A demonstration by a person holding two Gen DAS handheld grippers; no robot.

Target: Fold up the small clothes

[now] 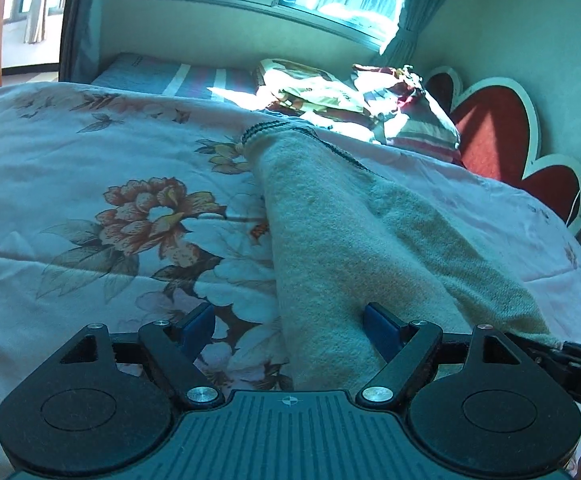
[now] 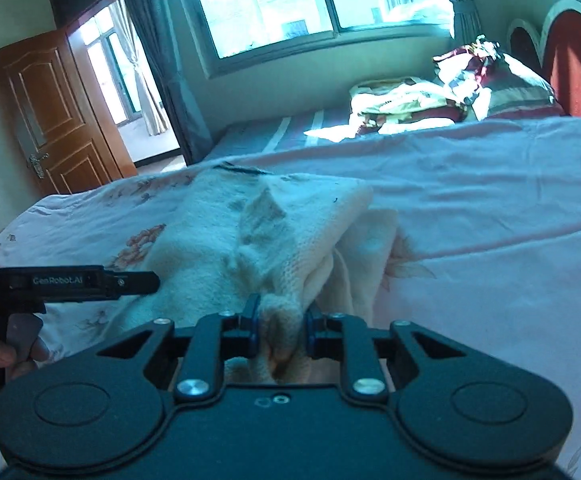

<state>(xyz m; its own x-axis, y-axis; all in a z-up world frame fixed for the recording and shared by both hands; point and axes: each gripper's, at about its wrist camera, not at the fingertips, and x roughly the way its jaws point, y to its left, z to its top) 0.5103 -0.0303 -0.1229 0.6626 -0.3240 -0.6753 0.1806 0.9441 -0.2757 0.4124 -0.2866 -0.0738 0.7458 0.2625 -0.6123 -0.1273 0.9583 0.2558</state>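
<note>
A cream knitted garment [image 1: 330,240] with a dark-striped hem lies stretched along the floral bedsheet [image 1: 110,200]. My left gripper [image 1: 290,324] is open, its blue pads either side of the garment's near edge, holding nothing. My right gripper [image 2: 280,326] is shut on a bunched corner of the same garment [image 2: 258,240], lifting it slightly. The right gripper's tip shows at the right edge of the left wrist view [image 1: 570,360], pinching the cloth. The left gripper's body [image 2: 74,282] shows at the left of the right wrist view.
A pile of pillows and bedding [image 1: 354,96] lies at the far side by the red headboard [image 1: 498,136]. A window [image 2: 314,4] and an open wooden door [image 2: 54,120] are behind the bed. Pink sheet [image 2: 490,208] stretches to the right.
</note>
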